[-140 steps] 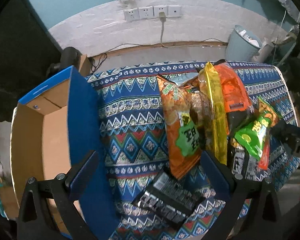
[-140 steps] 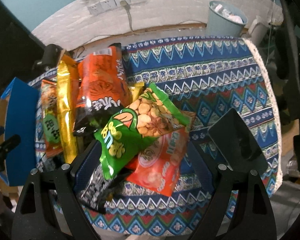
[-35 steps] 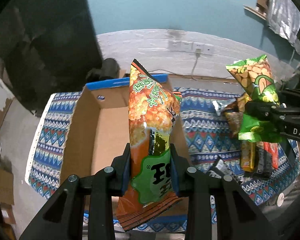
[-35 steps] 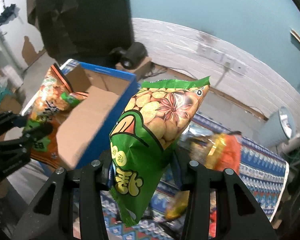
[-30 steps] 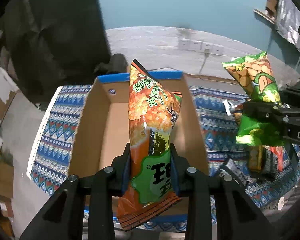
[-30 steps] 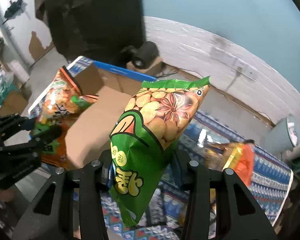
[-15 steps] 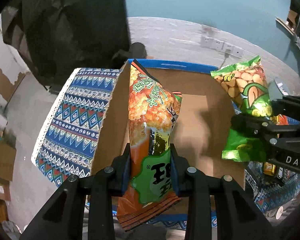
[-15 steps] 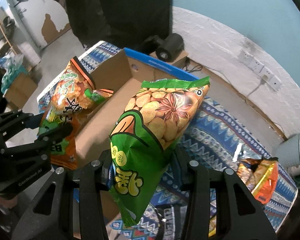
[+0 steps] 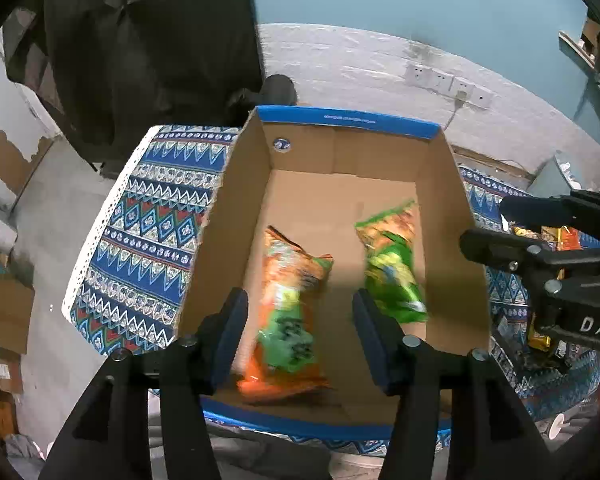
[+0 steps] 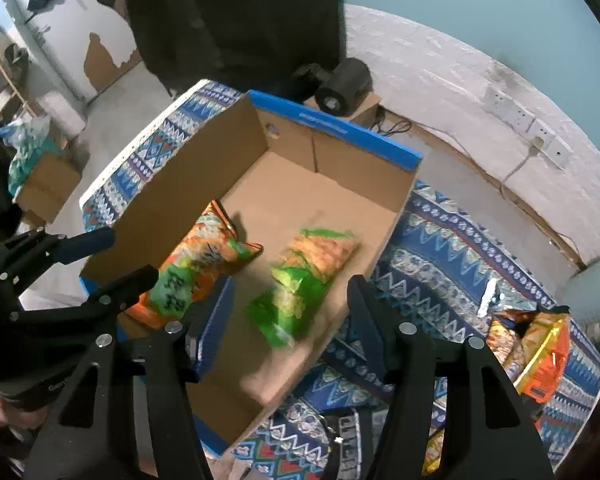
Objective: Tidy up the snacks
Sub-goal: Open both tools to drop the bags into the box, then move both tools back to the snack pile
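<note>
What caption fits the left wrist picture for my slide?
Left gripper opening over the cardboard box; blurred orange snack bag and green snack bag inside.

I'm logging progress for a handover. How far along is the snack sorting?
Done: an orange bag and a green bag, both blurred, are inside the cardboard box. In hand: nothing; the left gripper and right gripper are opening, with no pad touching a bag. Left: several packets lie on the patterned cloth beside the box.

left claw (image 9: 298, 334) opening, right claw (image 10: 286, 324) opening — both angled steeply down, pads clear
</note>
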`<state>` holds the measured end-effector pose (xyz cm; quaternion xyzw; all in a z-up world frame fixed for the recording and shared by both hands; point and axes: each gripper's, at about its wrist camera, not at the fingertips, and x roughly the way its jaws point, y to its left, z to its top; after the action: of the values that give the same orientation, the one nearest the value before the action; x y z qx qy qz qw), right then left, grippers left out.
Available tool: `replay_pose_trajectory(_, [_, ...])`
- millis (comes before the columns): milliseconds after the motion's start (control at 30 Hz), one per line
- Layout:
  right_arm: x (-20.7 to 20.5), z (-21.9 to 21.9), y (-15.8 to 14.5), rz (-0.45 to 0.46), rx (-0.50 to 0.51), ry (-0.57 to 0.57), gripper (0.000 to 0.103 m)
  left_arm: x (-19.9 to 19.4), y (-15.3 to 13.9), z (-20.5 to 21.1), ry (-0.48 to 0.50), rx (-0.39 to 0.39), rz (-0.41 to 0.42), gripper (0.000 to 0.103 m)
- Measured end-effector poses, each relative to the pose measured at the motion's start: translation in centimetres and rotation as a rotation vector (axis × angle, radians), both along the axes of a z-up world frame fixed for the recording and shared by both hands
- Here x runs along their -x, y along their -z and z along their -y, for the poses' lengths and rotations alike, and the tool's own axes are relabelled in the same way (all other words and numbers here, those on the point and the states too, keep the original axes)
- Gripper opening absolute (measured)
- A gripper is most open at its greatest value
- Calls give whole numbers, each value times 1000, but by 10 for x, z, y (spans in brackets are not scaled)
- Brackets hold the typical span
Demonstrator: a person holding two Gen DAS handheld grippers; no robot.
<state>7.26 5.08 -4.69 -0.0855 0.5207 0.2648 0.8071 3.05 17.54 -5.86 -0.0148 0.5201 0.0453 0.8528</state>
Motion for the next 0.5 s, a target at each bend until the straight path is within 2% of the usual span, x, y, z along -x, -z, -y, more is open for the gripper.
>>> replay_pose_trajectory(167, [3,24,-10,12,-18,38,68,0,-3,13,21,29,-7,58])
replay_pose_trajectory(300, [6,47,-13,17,-17,71,69,1,-7,31,58,69,-16,60])
replay_pose_trajectory(500, [13,87,-15,14,-7,122,70,4,-14,64,115,69,-9,64])
